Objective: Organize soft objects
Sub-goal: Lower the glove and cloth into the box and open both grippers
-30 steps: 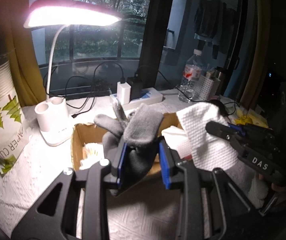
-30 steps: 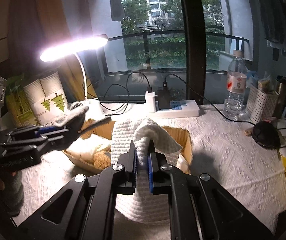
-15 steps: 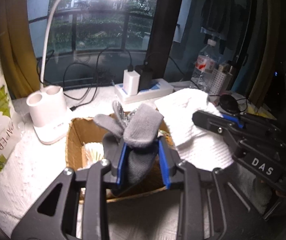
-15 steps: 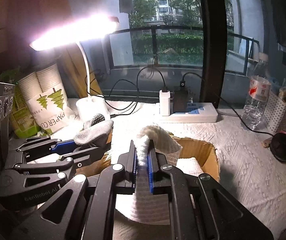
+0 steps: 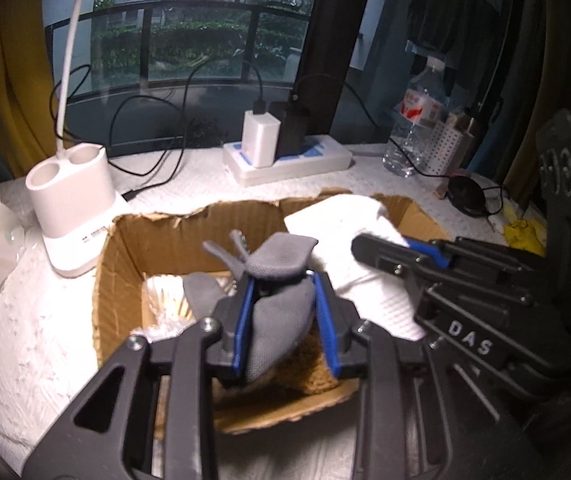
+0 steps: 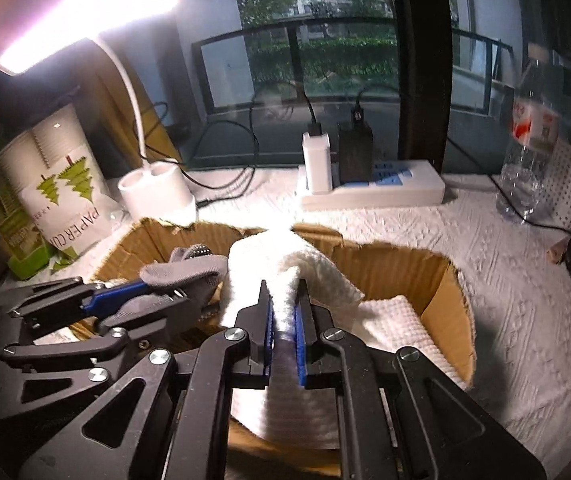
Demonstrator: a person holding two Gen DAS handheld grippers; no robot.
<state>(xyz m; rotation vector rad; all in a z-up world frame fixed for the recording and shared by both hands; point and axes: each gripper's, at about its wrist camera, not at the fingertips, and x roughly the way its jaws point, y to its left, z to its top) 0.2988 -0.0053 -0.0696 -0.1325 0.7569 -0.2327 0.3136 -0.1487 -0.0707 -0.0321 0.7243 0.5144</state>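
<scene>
The left tool [image 5: 285, 316] has its blue pads apart, with the grey glove [image 5: 273, 304] hanging loosely between them, low over the left half of the cardboard box [image 5: 121, 264]; the glove seems to touch only the left pad, so the grip looks released or nearly so. The right tool [image 6: 283, 326] is closed tightly on a fold of the white towel [image 6: 281, 264], which drapes over the near wall and into the right half of the box.

Some risks can be judged from here. The glove may stick on the pad and come out again when the left tool lifts. The towel partly hangs outside the near edge, so after release it may slide onto the worktop [image 6: 505, 280]. The two tools are very near each other, and one could knock the other or push the light box.
</scene>
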